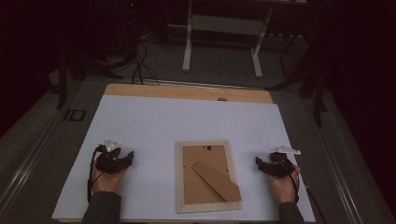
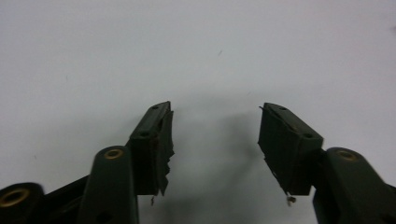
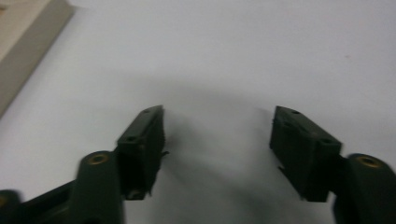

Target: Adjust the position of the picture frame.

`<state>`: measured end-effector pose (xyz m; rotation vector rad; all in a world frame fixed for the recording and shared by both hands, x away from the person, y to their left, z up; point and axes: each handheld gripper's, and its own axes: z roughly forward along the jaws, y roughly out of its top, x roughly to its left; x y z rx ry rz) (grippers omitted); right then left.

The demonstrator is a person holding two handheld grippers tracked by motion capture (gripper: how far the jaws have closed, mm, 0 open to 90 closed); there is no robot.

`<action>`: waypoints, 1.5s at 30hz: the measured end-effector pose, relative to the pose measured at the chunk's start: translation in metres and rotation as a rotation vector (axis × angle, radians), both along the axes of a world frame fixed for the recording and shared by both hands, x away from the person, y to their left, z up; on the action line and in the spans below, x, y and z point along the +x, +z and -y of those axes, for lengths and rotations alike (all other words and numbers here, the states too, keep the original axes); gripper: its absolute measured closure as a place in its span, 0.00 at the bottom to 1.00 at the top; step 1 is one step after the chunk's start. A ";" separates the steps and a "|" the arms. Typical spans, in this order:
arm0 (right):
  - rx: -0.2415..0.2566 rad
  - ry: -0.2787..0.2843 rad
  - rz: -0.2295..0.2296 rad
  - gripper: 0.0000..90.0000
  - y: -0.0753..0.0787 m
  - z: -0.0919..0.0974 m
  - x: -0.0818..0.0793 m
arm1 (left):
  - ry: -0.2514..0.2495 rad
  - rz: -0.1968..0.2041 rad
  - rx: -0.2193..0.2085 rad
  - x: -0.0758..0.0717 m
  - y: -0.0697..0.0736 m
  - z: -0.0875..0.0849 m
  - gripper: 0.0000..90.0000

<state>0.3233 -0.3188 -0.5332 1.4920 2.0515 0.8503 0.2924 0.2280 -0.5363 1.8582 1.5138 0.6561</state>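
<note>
Frame (image 1: pixel 208 176) lies face-down between left tool (image 1: pixel 128 156) and right tool (image 1: pixel 258 162), both released.

The left gripper (image 2: pixel 215 140) hangs over a bare white counter (image 2: pixel 196 51). Its two black jaws stand wide apart with nothing between them. Their shadow falls on the counter beneath.

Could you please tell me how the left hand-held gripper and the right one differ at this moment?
The left hand-held gripper lies left of the picture frame; the right hand-held gripper lies right of it. The left one's jaws point right toward the frame, while the right one's point left. Both are open, hold nothing, and sit low over the white sheet.
</note>
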 end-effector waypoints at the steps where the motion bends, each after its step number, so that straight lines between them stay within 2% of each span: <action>1: 0.000 0.000 0.000 0.42 0.000 0.000 0.000 | -0.023 0.024 -0.001 -0.002 0.003 0.002 0.52; 2: 0.005 0.020 -0.001 0.45 0.001 -0.001 -0.001 | -0.047 0.043 -0.015 -0.004 0.006 0.005 0.54; 3: 0.005 0.020 -0.001 0.45 0.001 -0.001 -0.001 | -0.047 0.043 -0.015 -0.004 0.006 0.005 0.56; 4: 0.016 0.039 -0.004 0.47 0.001 -0.003 -0.001 | -0.076 0.043 -0.046 -0.004 0.008 0.007 0.57; 8: 0.012 0.075 -0.005 0.49 0.001 -0.007 -0.002 | -0.097 0.030 -0.050 -0.005 0.009 0.011 0.58; 11: 0.016 0.101 -0.003 0.52 0.001 -0.011 -0.003 | -0.105 0.039 -0.007 -0.006 0.010 0.018 0.57; 14: 0.015 0.129 -0.001 0.53 0.001 -0.017 -0.002 | -0.130 0.033 -0.020 -0.006 0.011 0.023 0.56; 17: 0.009 0.151 -0.002 0.55 0.001 -0.020 -0.003 | -0.146 0.034 -0.014 -0.007 0.010 0.027 0.56; 22: 0.016 0.174 -0.005 0.56 0.001 -0.021 -0.004 | -0.188 0.059 -0.019 -0.009 0.013 0.036 0.59; 24: 0.034 0.187 -0.007 0.58 0.001 -0.022 -0.004 | -0.207 0.066 -0.009 -0.009 0.014 0.040 0.61; 30: 0.036 0.225 -0.011 0.60 0.001 -0.026 -0.005 | -0.247 0.062 0.011 -0.010 0.012 0.046 0.64; 34: 0.055 0.243 -0.017 0.61 0.001 -0.028 -0.005 | -0.270 0.058 0.017 -0.011 0.012 0.048 0.66; 35: 0.062 0.251 -0.020 0.62 0.001 -0.028 -0.005 | -0.284 0.052 0.034 -0.011 0.011 0.049 0.66; 41: 0.102 0.297 -0.040 0.64 0.004 -0.030 -0.003 | -0.299 0.037 0.003 -0.011 0.014 0.054 0.68; 45: 0.107 0.331 -0.053 0.70 0.005 -0.031 -0.004 | -0.313 0.037 -0.032 -0.012 0.016 0.059 0.70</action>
